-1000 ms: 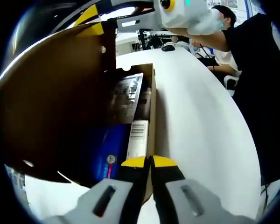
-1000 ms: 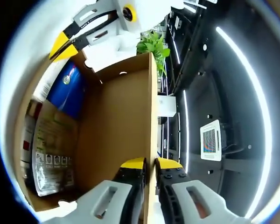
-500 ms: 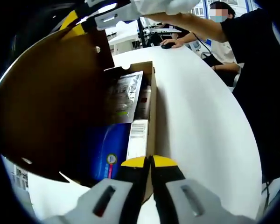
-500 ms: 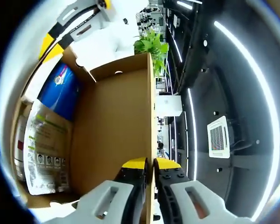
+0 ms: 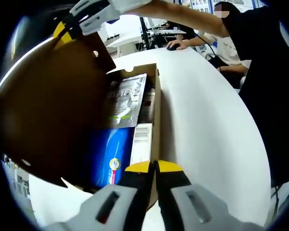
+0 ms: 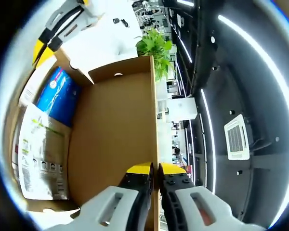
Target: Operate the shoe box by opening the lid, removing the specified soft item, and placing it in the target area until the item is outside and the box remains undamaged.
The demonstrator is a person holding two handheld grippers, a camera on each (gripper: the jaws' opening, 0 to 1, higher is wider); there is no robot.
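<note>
The brown cardboard shoe box [image 5: 157, 103] lies on a white table with its lid [image 5: 48, 106] swung up to the left. My left gripper [image 5: 154, 166] is shut on the near end of the box's right wall. My right gripper [image 6: 154, 168] is shut on the free edge of the lid [image 6: 113, 130] and appears as yellow tips [image 5: 67, 30] at the lid's top corner. Inside lie a blue soft pack [image 5: 110, 151] near me and a grey-white printed pouch [image 5: 127, 94] behind it. From the right gripper view the blue pack [image 6: 58, 91] and the pouch [image 6: 38, 154] sit left of the lid.
The white table [image 5: 207, 120] stretches to the right of the box. A person in black [image 5: 272, 72] stands at the table's right edge, and another person sits at a desk behind. A green plant [image 6: 154, 41] and ceiling lights lie beyond the lid.
The right gripper has carried the lid further up and back, so the box stands wider open and more of the pouch and blue pack is lit. The left gripper has stayed put.
</note>
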